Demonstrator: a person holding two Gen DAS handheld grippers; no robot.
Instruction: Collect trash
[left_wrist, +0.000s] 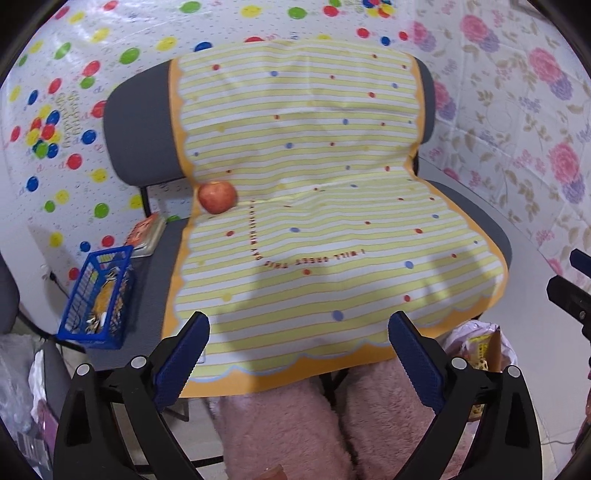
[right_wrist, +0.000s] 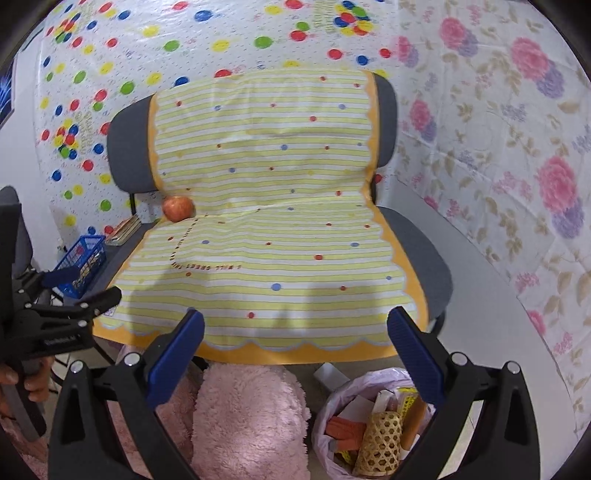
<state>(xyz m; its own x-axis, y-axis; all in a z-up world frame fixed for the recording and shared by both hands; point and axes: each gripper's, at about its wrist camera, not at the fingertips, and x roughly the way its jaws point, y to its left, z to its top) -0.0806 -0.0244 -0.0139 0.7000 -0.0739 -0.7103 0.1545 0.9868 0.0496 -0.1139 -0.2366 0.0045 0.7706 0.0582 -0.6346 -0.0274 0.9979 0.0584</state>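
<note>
A pinkish trash bag (right_wrist: 320, 424) stands open on the floor below the chair's front edge, holding paper scraps, an orange piece and a woven bamboo piece (right_wrist: 380, 439). Its top shows low right in the left wrist view (left_wrist: 476, 332). My right gripper (right_wrist: 295, 319) is open over the chair's front edge, nothing between its blue pads. My left gripper (left_wrist: 299, 332) is open too, also with nothing between its pads, and shows at the left of the right wrist view (right_wrist: 88, 286). A red apple (left_wrist: 217, 196) (right_wrist: 178, 208) rests at the seat's back left.
A yellow striped cloth (left_wrist: 314, 236) covers a grey chair (right_wrist: 421, 251). A blue basket (left_wrist: 99, 295) with small items and a flat box (left_wrist: 146, 232) sit left of it. Pink fluffy legs (right_wrist: 251, 417) are below. A white scrap (right_wrist: 330, 374) lies by the bag.
</note>
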